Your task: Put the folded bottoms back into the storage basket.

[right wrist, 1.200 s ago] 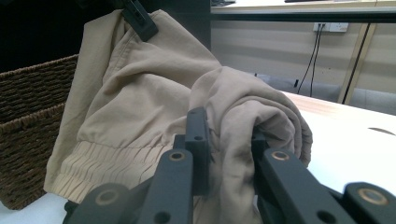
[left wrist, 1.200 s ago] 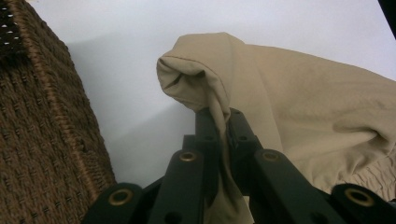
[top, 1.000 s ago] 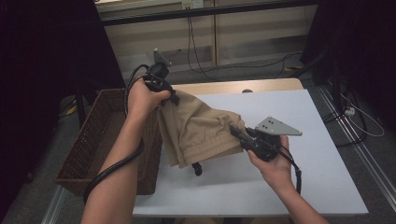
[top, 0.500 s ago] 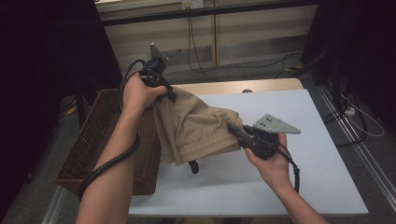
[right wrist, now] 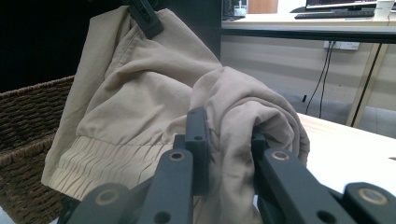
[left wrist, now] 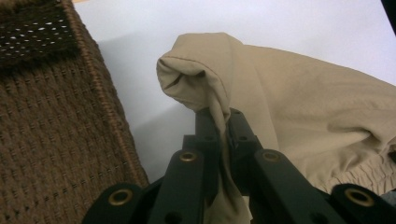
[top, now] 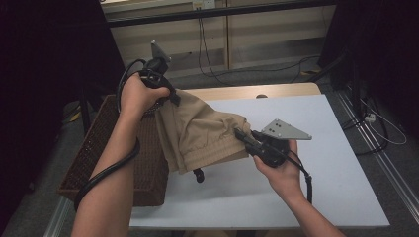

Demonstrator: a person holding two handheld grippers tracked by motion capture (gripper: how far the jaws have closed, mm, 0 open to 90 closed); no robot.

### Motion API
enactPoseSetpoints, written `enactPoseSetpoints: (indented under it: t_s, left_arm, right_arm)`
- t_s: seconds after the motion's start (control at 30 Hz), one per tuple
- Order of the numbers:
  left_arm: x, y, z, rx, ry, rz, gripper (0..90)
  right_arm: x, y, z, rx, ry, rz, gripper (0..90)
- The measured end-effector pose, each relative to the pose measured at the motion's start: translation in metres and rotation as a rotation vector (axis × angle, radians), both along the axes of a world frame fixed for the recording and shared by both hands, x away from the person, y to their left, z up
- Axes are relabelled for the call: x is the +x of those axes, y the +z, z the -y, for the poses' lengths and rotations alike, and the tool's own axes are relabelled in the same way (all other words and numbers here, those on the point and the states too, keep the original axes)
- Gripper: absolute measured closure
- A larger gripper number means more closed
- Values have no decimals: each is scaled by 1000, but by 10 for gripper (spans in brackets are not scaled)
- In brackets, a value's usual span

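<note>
Both grippers, left [top: 170,95] & right [top: 240,134], pinch tan shorts [top: 197,131] w/ thin bites; cloth between the jaws may slip out.

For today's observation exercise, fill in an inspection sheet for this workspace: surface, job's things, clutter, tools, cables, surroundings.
Surface: white table, wooden strip along its far edge.
Job's things: beige garment with elastic band, held up between both tools; brown wicker basket at the table's left edge.
Clutter: nothing seen.
Tools: left tool shut on a fold of the garment, raised above the basket; right tool shut on bunched cloth over the table.
Cables: black cable loops under the left forearm.
Surroundings: dark curtains, wall cables behind the table.
</note>
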State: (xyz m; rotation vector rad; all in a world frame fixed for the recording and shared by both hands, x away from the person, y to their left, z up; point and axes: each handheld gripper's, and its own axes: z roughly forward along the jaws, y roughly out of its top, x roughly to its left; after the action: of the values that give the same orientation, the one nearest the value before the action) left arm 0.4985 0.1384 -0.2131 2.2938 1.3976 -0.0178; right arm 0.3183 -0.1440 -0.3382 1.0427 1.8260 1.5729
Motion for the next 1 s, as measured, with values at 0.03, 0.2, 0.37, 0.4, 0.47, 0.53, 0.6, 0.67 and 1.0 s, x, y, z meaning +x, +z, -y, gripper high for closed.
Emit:
enactPoseSetpoints:
  t_s: [0.03, 0.2, 0.37, 0.4, 0.47, 0.53, 0.6, 0.67, 1.0]
  left_arm:
    - [0, 1, -1, -1, -3, 2, 861]
    - [0, 5, -6, 7, 4, 2, 860]
    - [1, 11, -17, 3, 20, 2, 861]
    - [1, 13, -18, 2, 22, -2, 861]
    - [1, 15, -23, -4, 31, 0, 861]
    - [1, 16, -26, 2, 36, 0, 861]
    - [1, 17, -29, 3, 35, -6, 861]
    - [1, 18, -32, 8, 41, -7, 861]
    - [3, 22, -38, 11, 53, -7, 861]
  right_arm:
    - [0, 1, -1, 1, 2, 1, 798]
    - [1, 4, -6, 3, 8, 5, 798]
    - [1, 8, -13, 6, 17, 11, 798]
    - [2, 9, -14, 8, 19, 14, 798]
    - [2, 10, -18, 9, 26, 16, 798]
    - [3, 12, -20, 7, 30, 18, 798]
    - [3, 13, -22, 5, 35, 23, 798]
    - [3, 13, -25, 5, 37, 25, 798]
    - [4, 15, -33, 6, 47, 28, 798]
